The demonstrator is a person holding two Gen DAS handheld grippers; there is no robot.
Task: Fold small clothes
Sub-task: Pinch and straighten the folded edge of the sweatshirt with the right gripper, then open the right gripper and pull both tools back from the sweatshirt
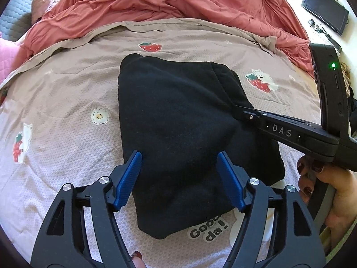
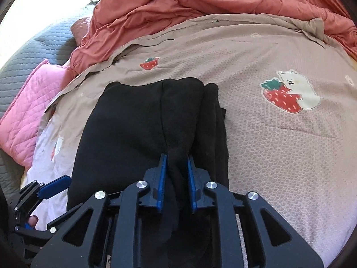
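**Insp. A:** Left to right, pls. What sits at the left?

**Insp. B:** Pink quilted pad (image 2: pixel 29 107) at the bed's left edge, grey quilt beyond it. Then the strawberry-print bedspread (image 1: pixel 67 93), which carries the work. Rust-red duvet (image 1: pixel 156 2) bunched along the far side.

**Insp. A:** The left tool?

**Insp. B:** Left tool (image 1: pixel 179 156) hangs over the near part of the black garment (image 1: pixel 178 116). Blue pads stand well apart, nothing pinched between them; cloth lies under, not gripped.

**Insp. A:** The garment itself?

**Insp. B:** Mid-bedspread, already doubled into a thick, roughly rectangular pad. Far-right edge shows stacked layers. Near corner overlaps a printed "Good" motif.

**Insp. A:** And to the right?

**Insp. B:** Right tool (image 2: pixel 177 156) comes in at the garment's right side, pads nearly together and clamped on a raised ridge of black cloth; fabric visibly bunched between them in the right wrist view. A hand (image 1: pixel 321 178) holds its grip. Wall-mounted screen (image 1: pixel 324 9) far right, not relevant.

**Insp. A:** Step in hand?

**Insp. B:** Judged: a late fold. Right side is pinched for carrying over; left has no hold.

**Insp. A:** Next move needs?

**Insp. B:** Prob. lift the pinched edge and lay it across toward the left w/o dragging the lower layers. Left tool should pin or take the near edge so the stack stays square. Thick fleece-like cloth may spring back open; press flat after.
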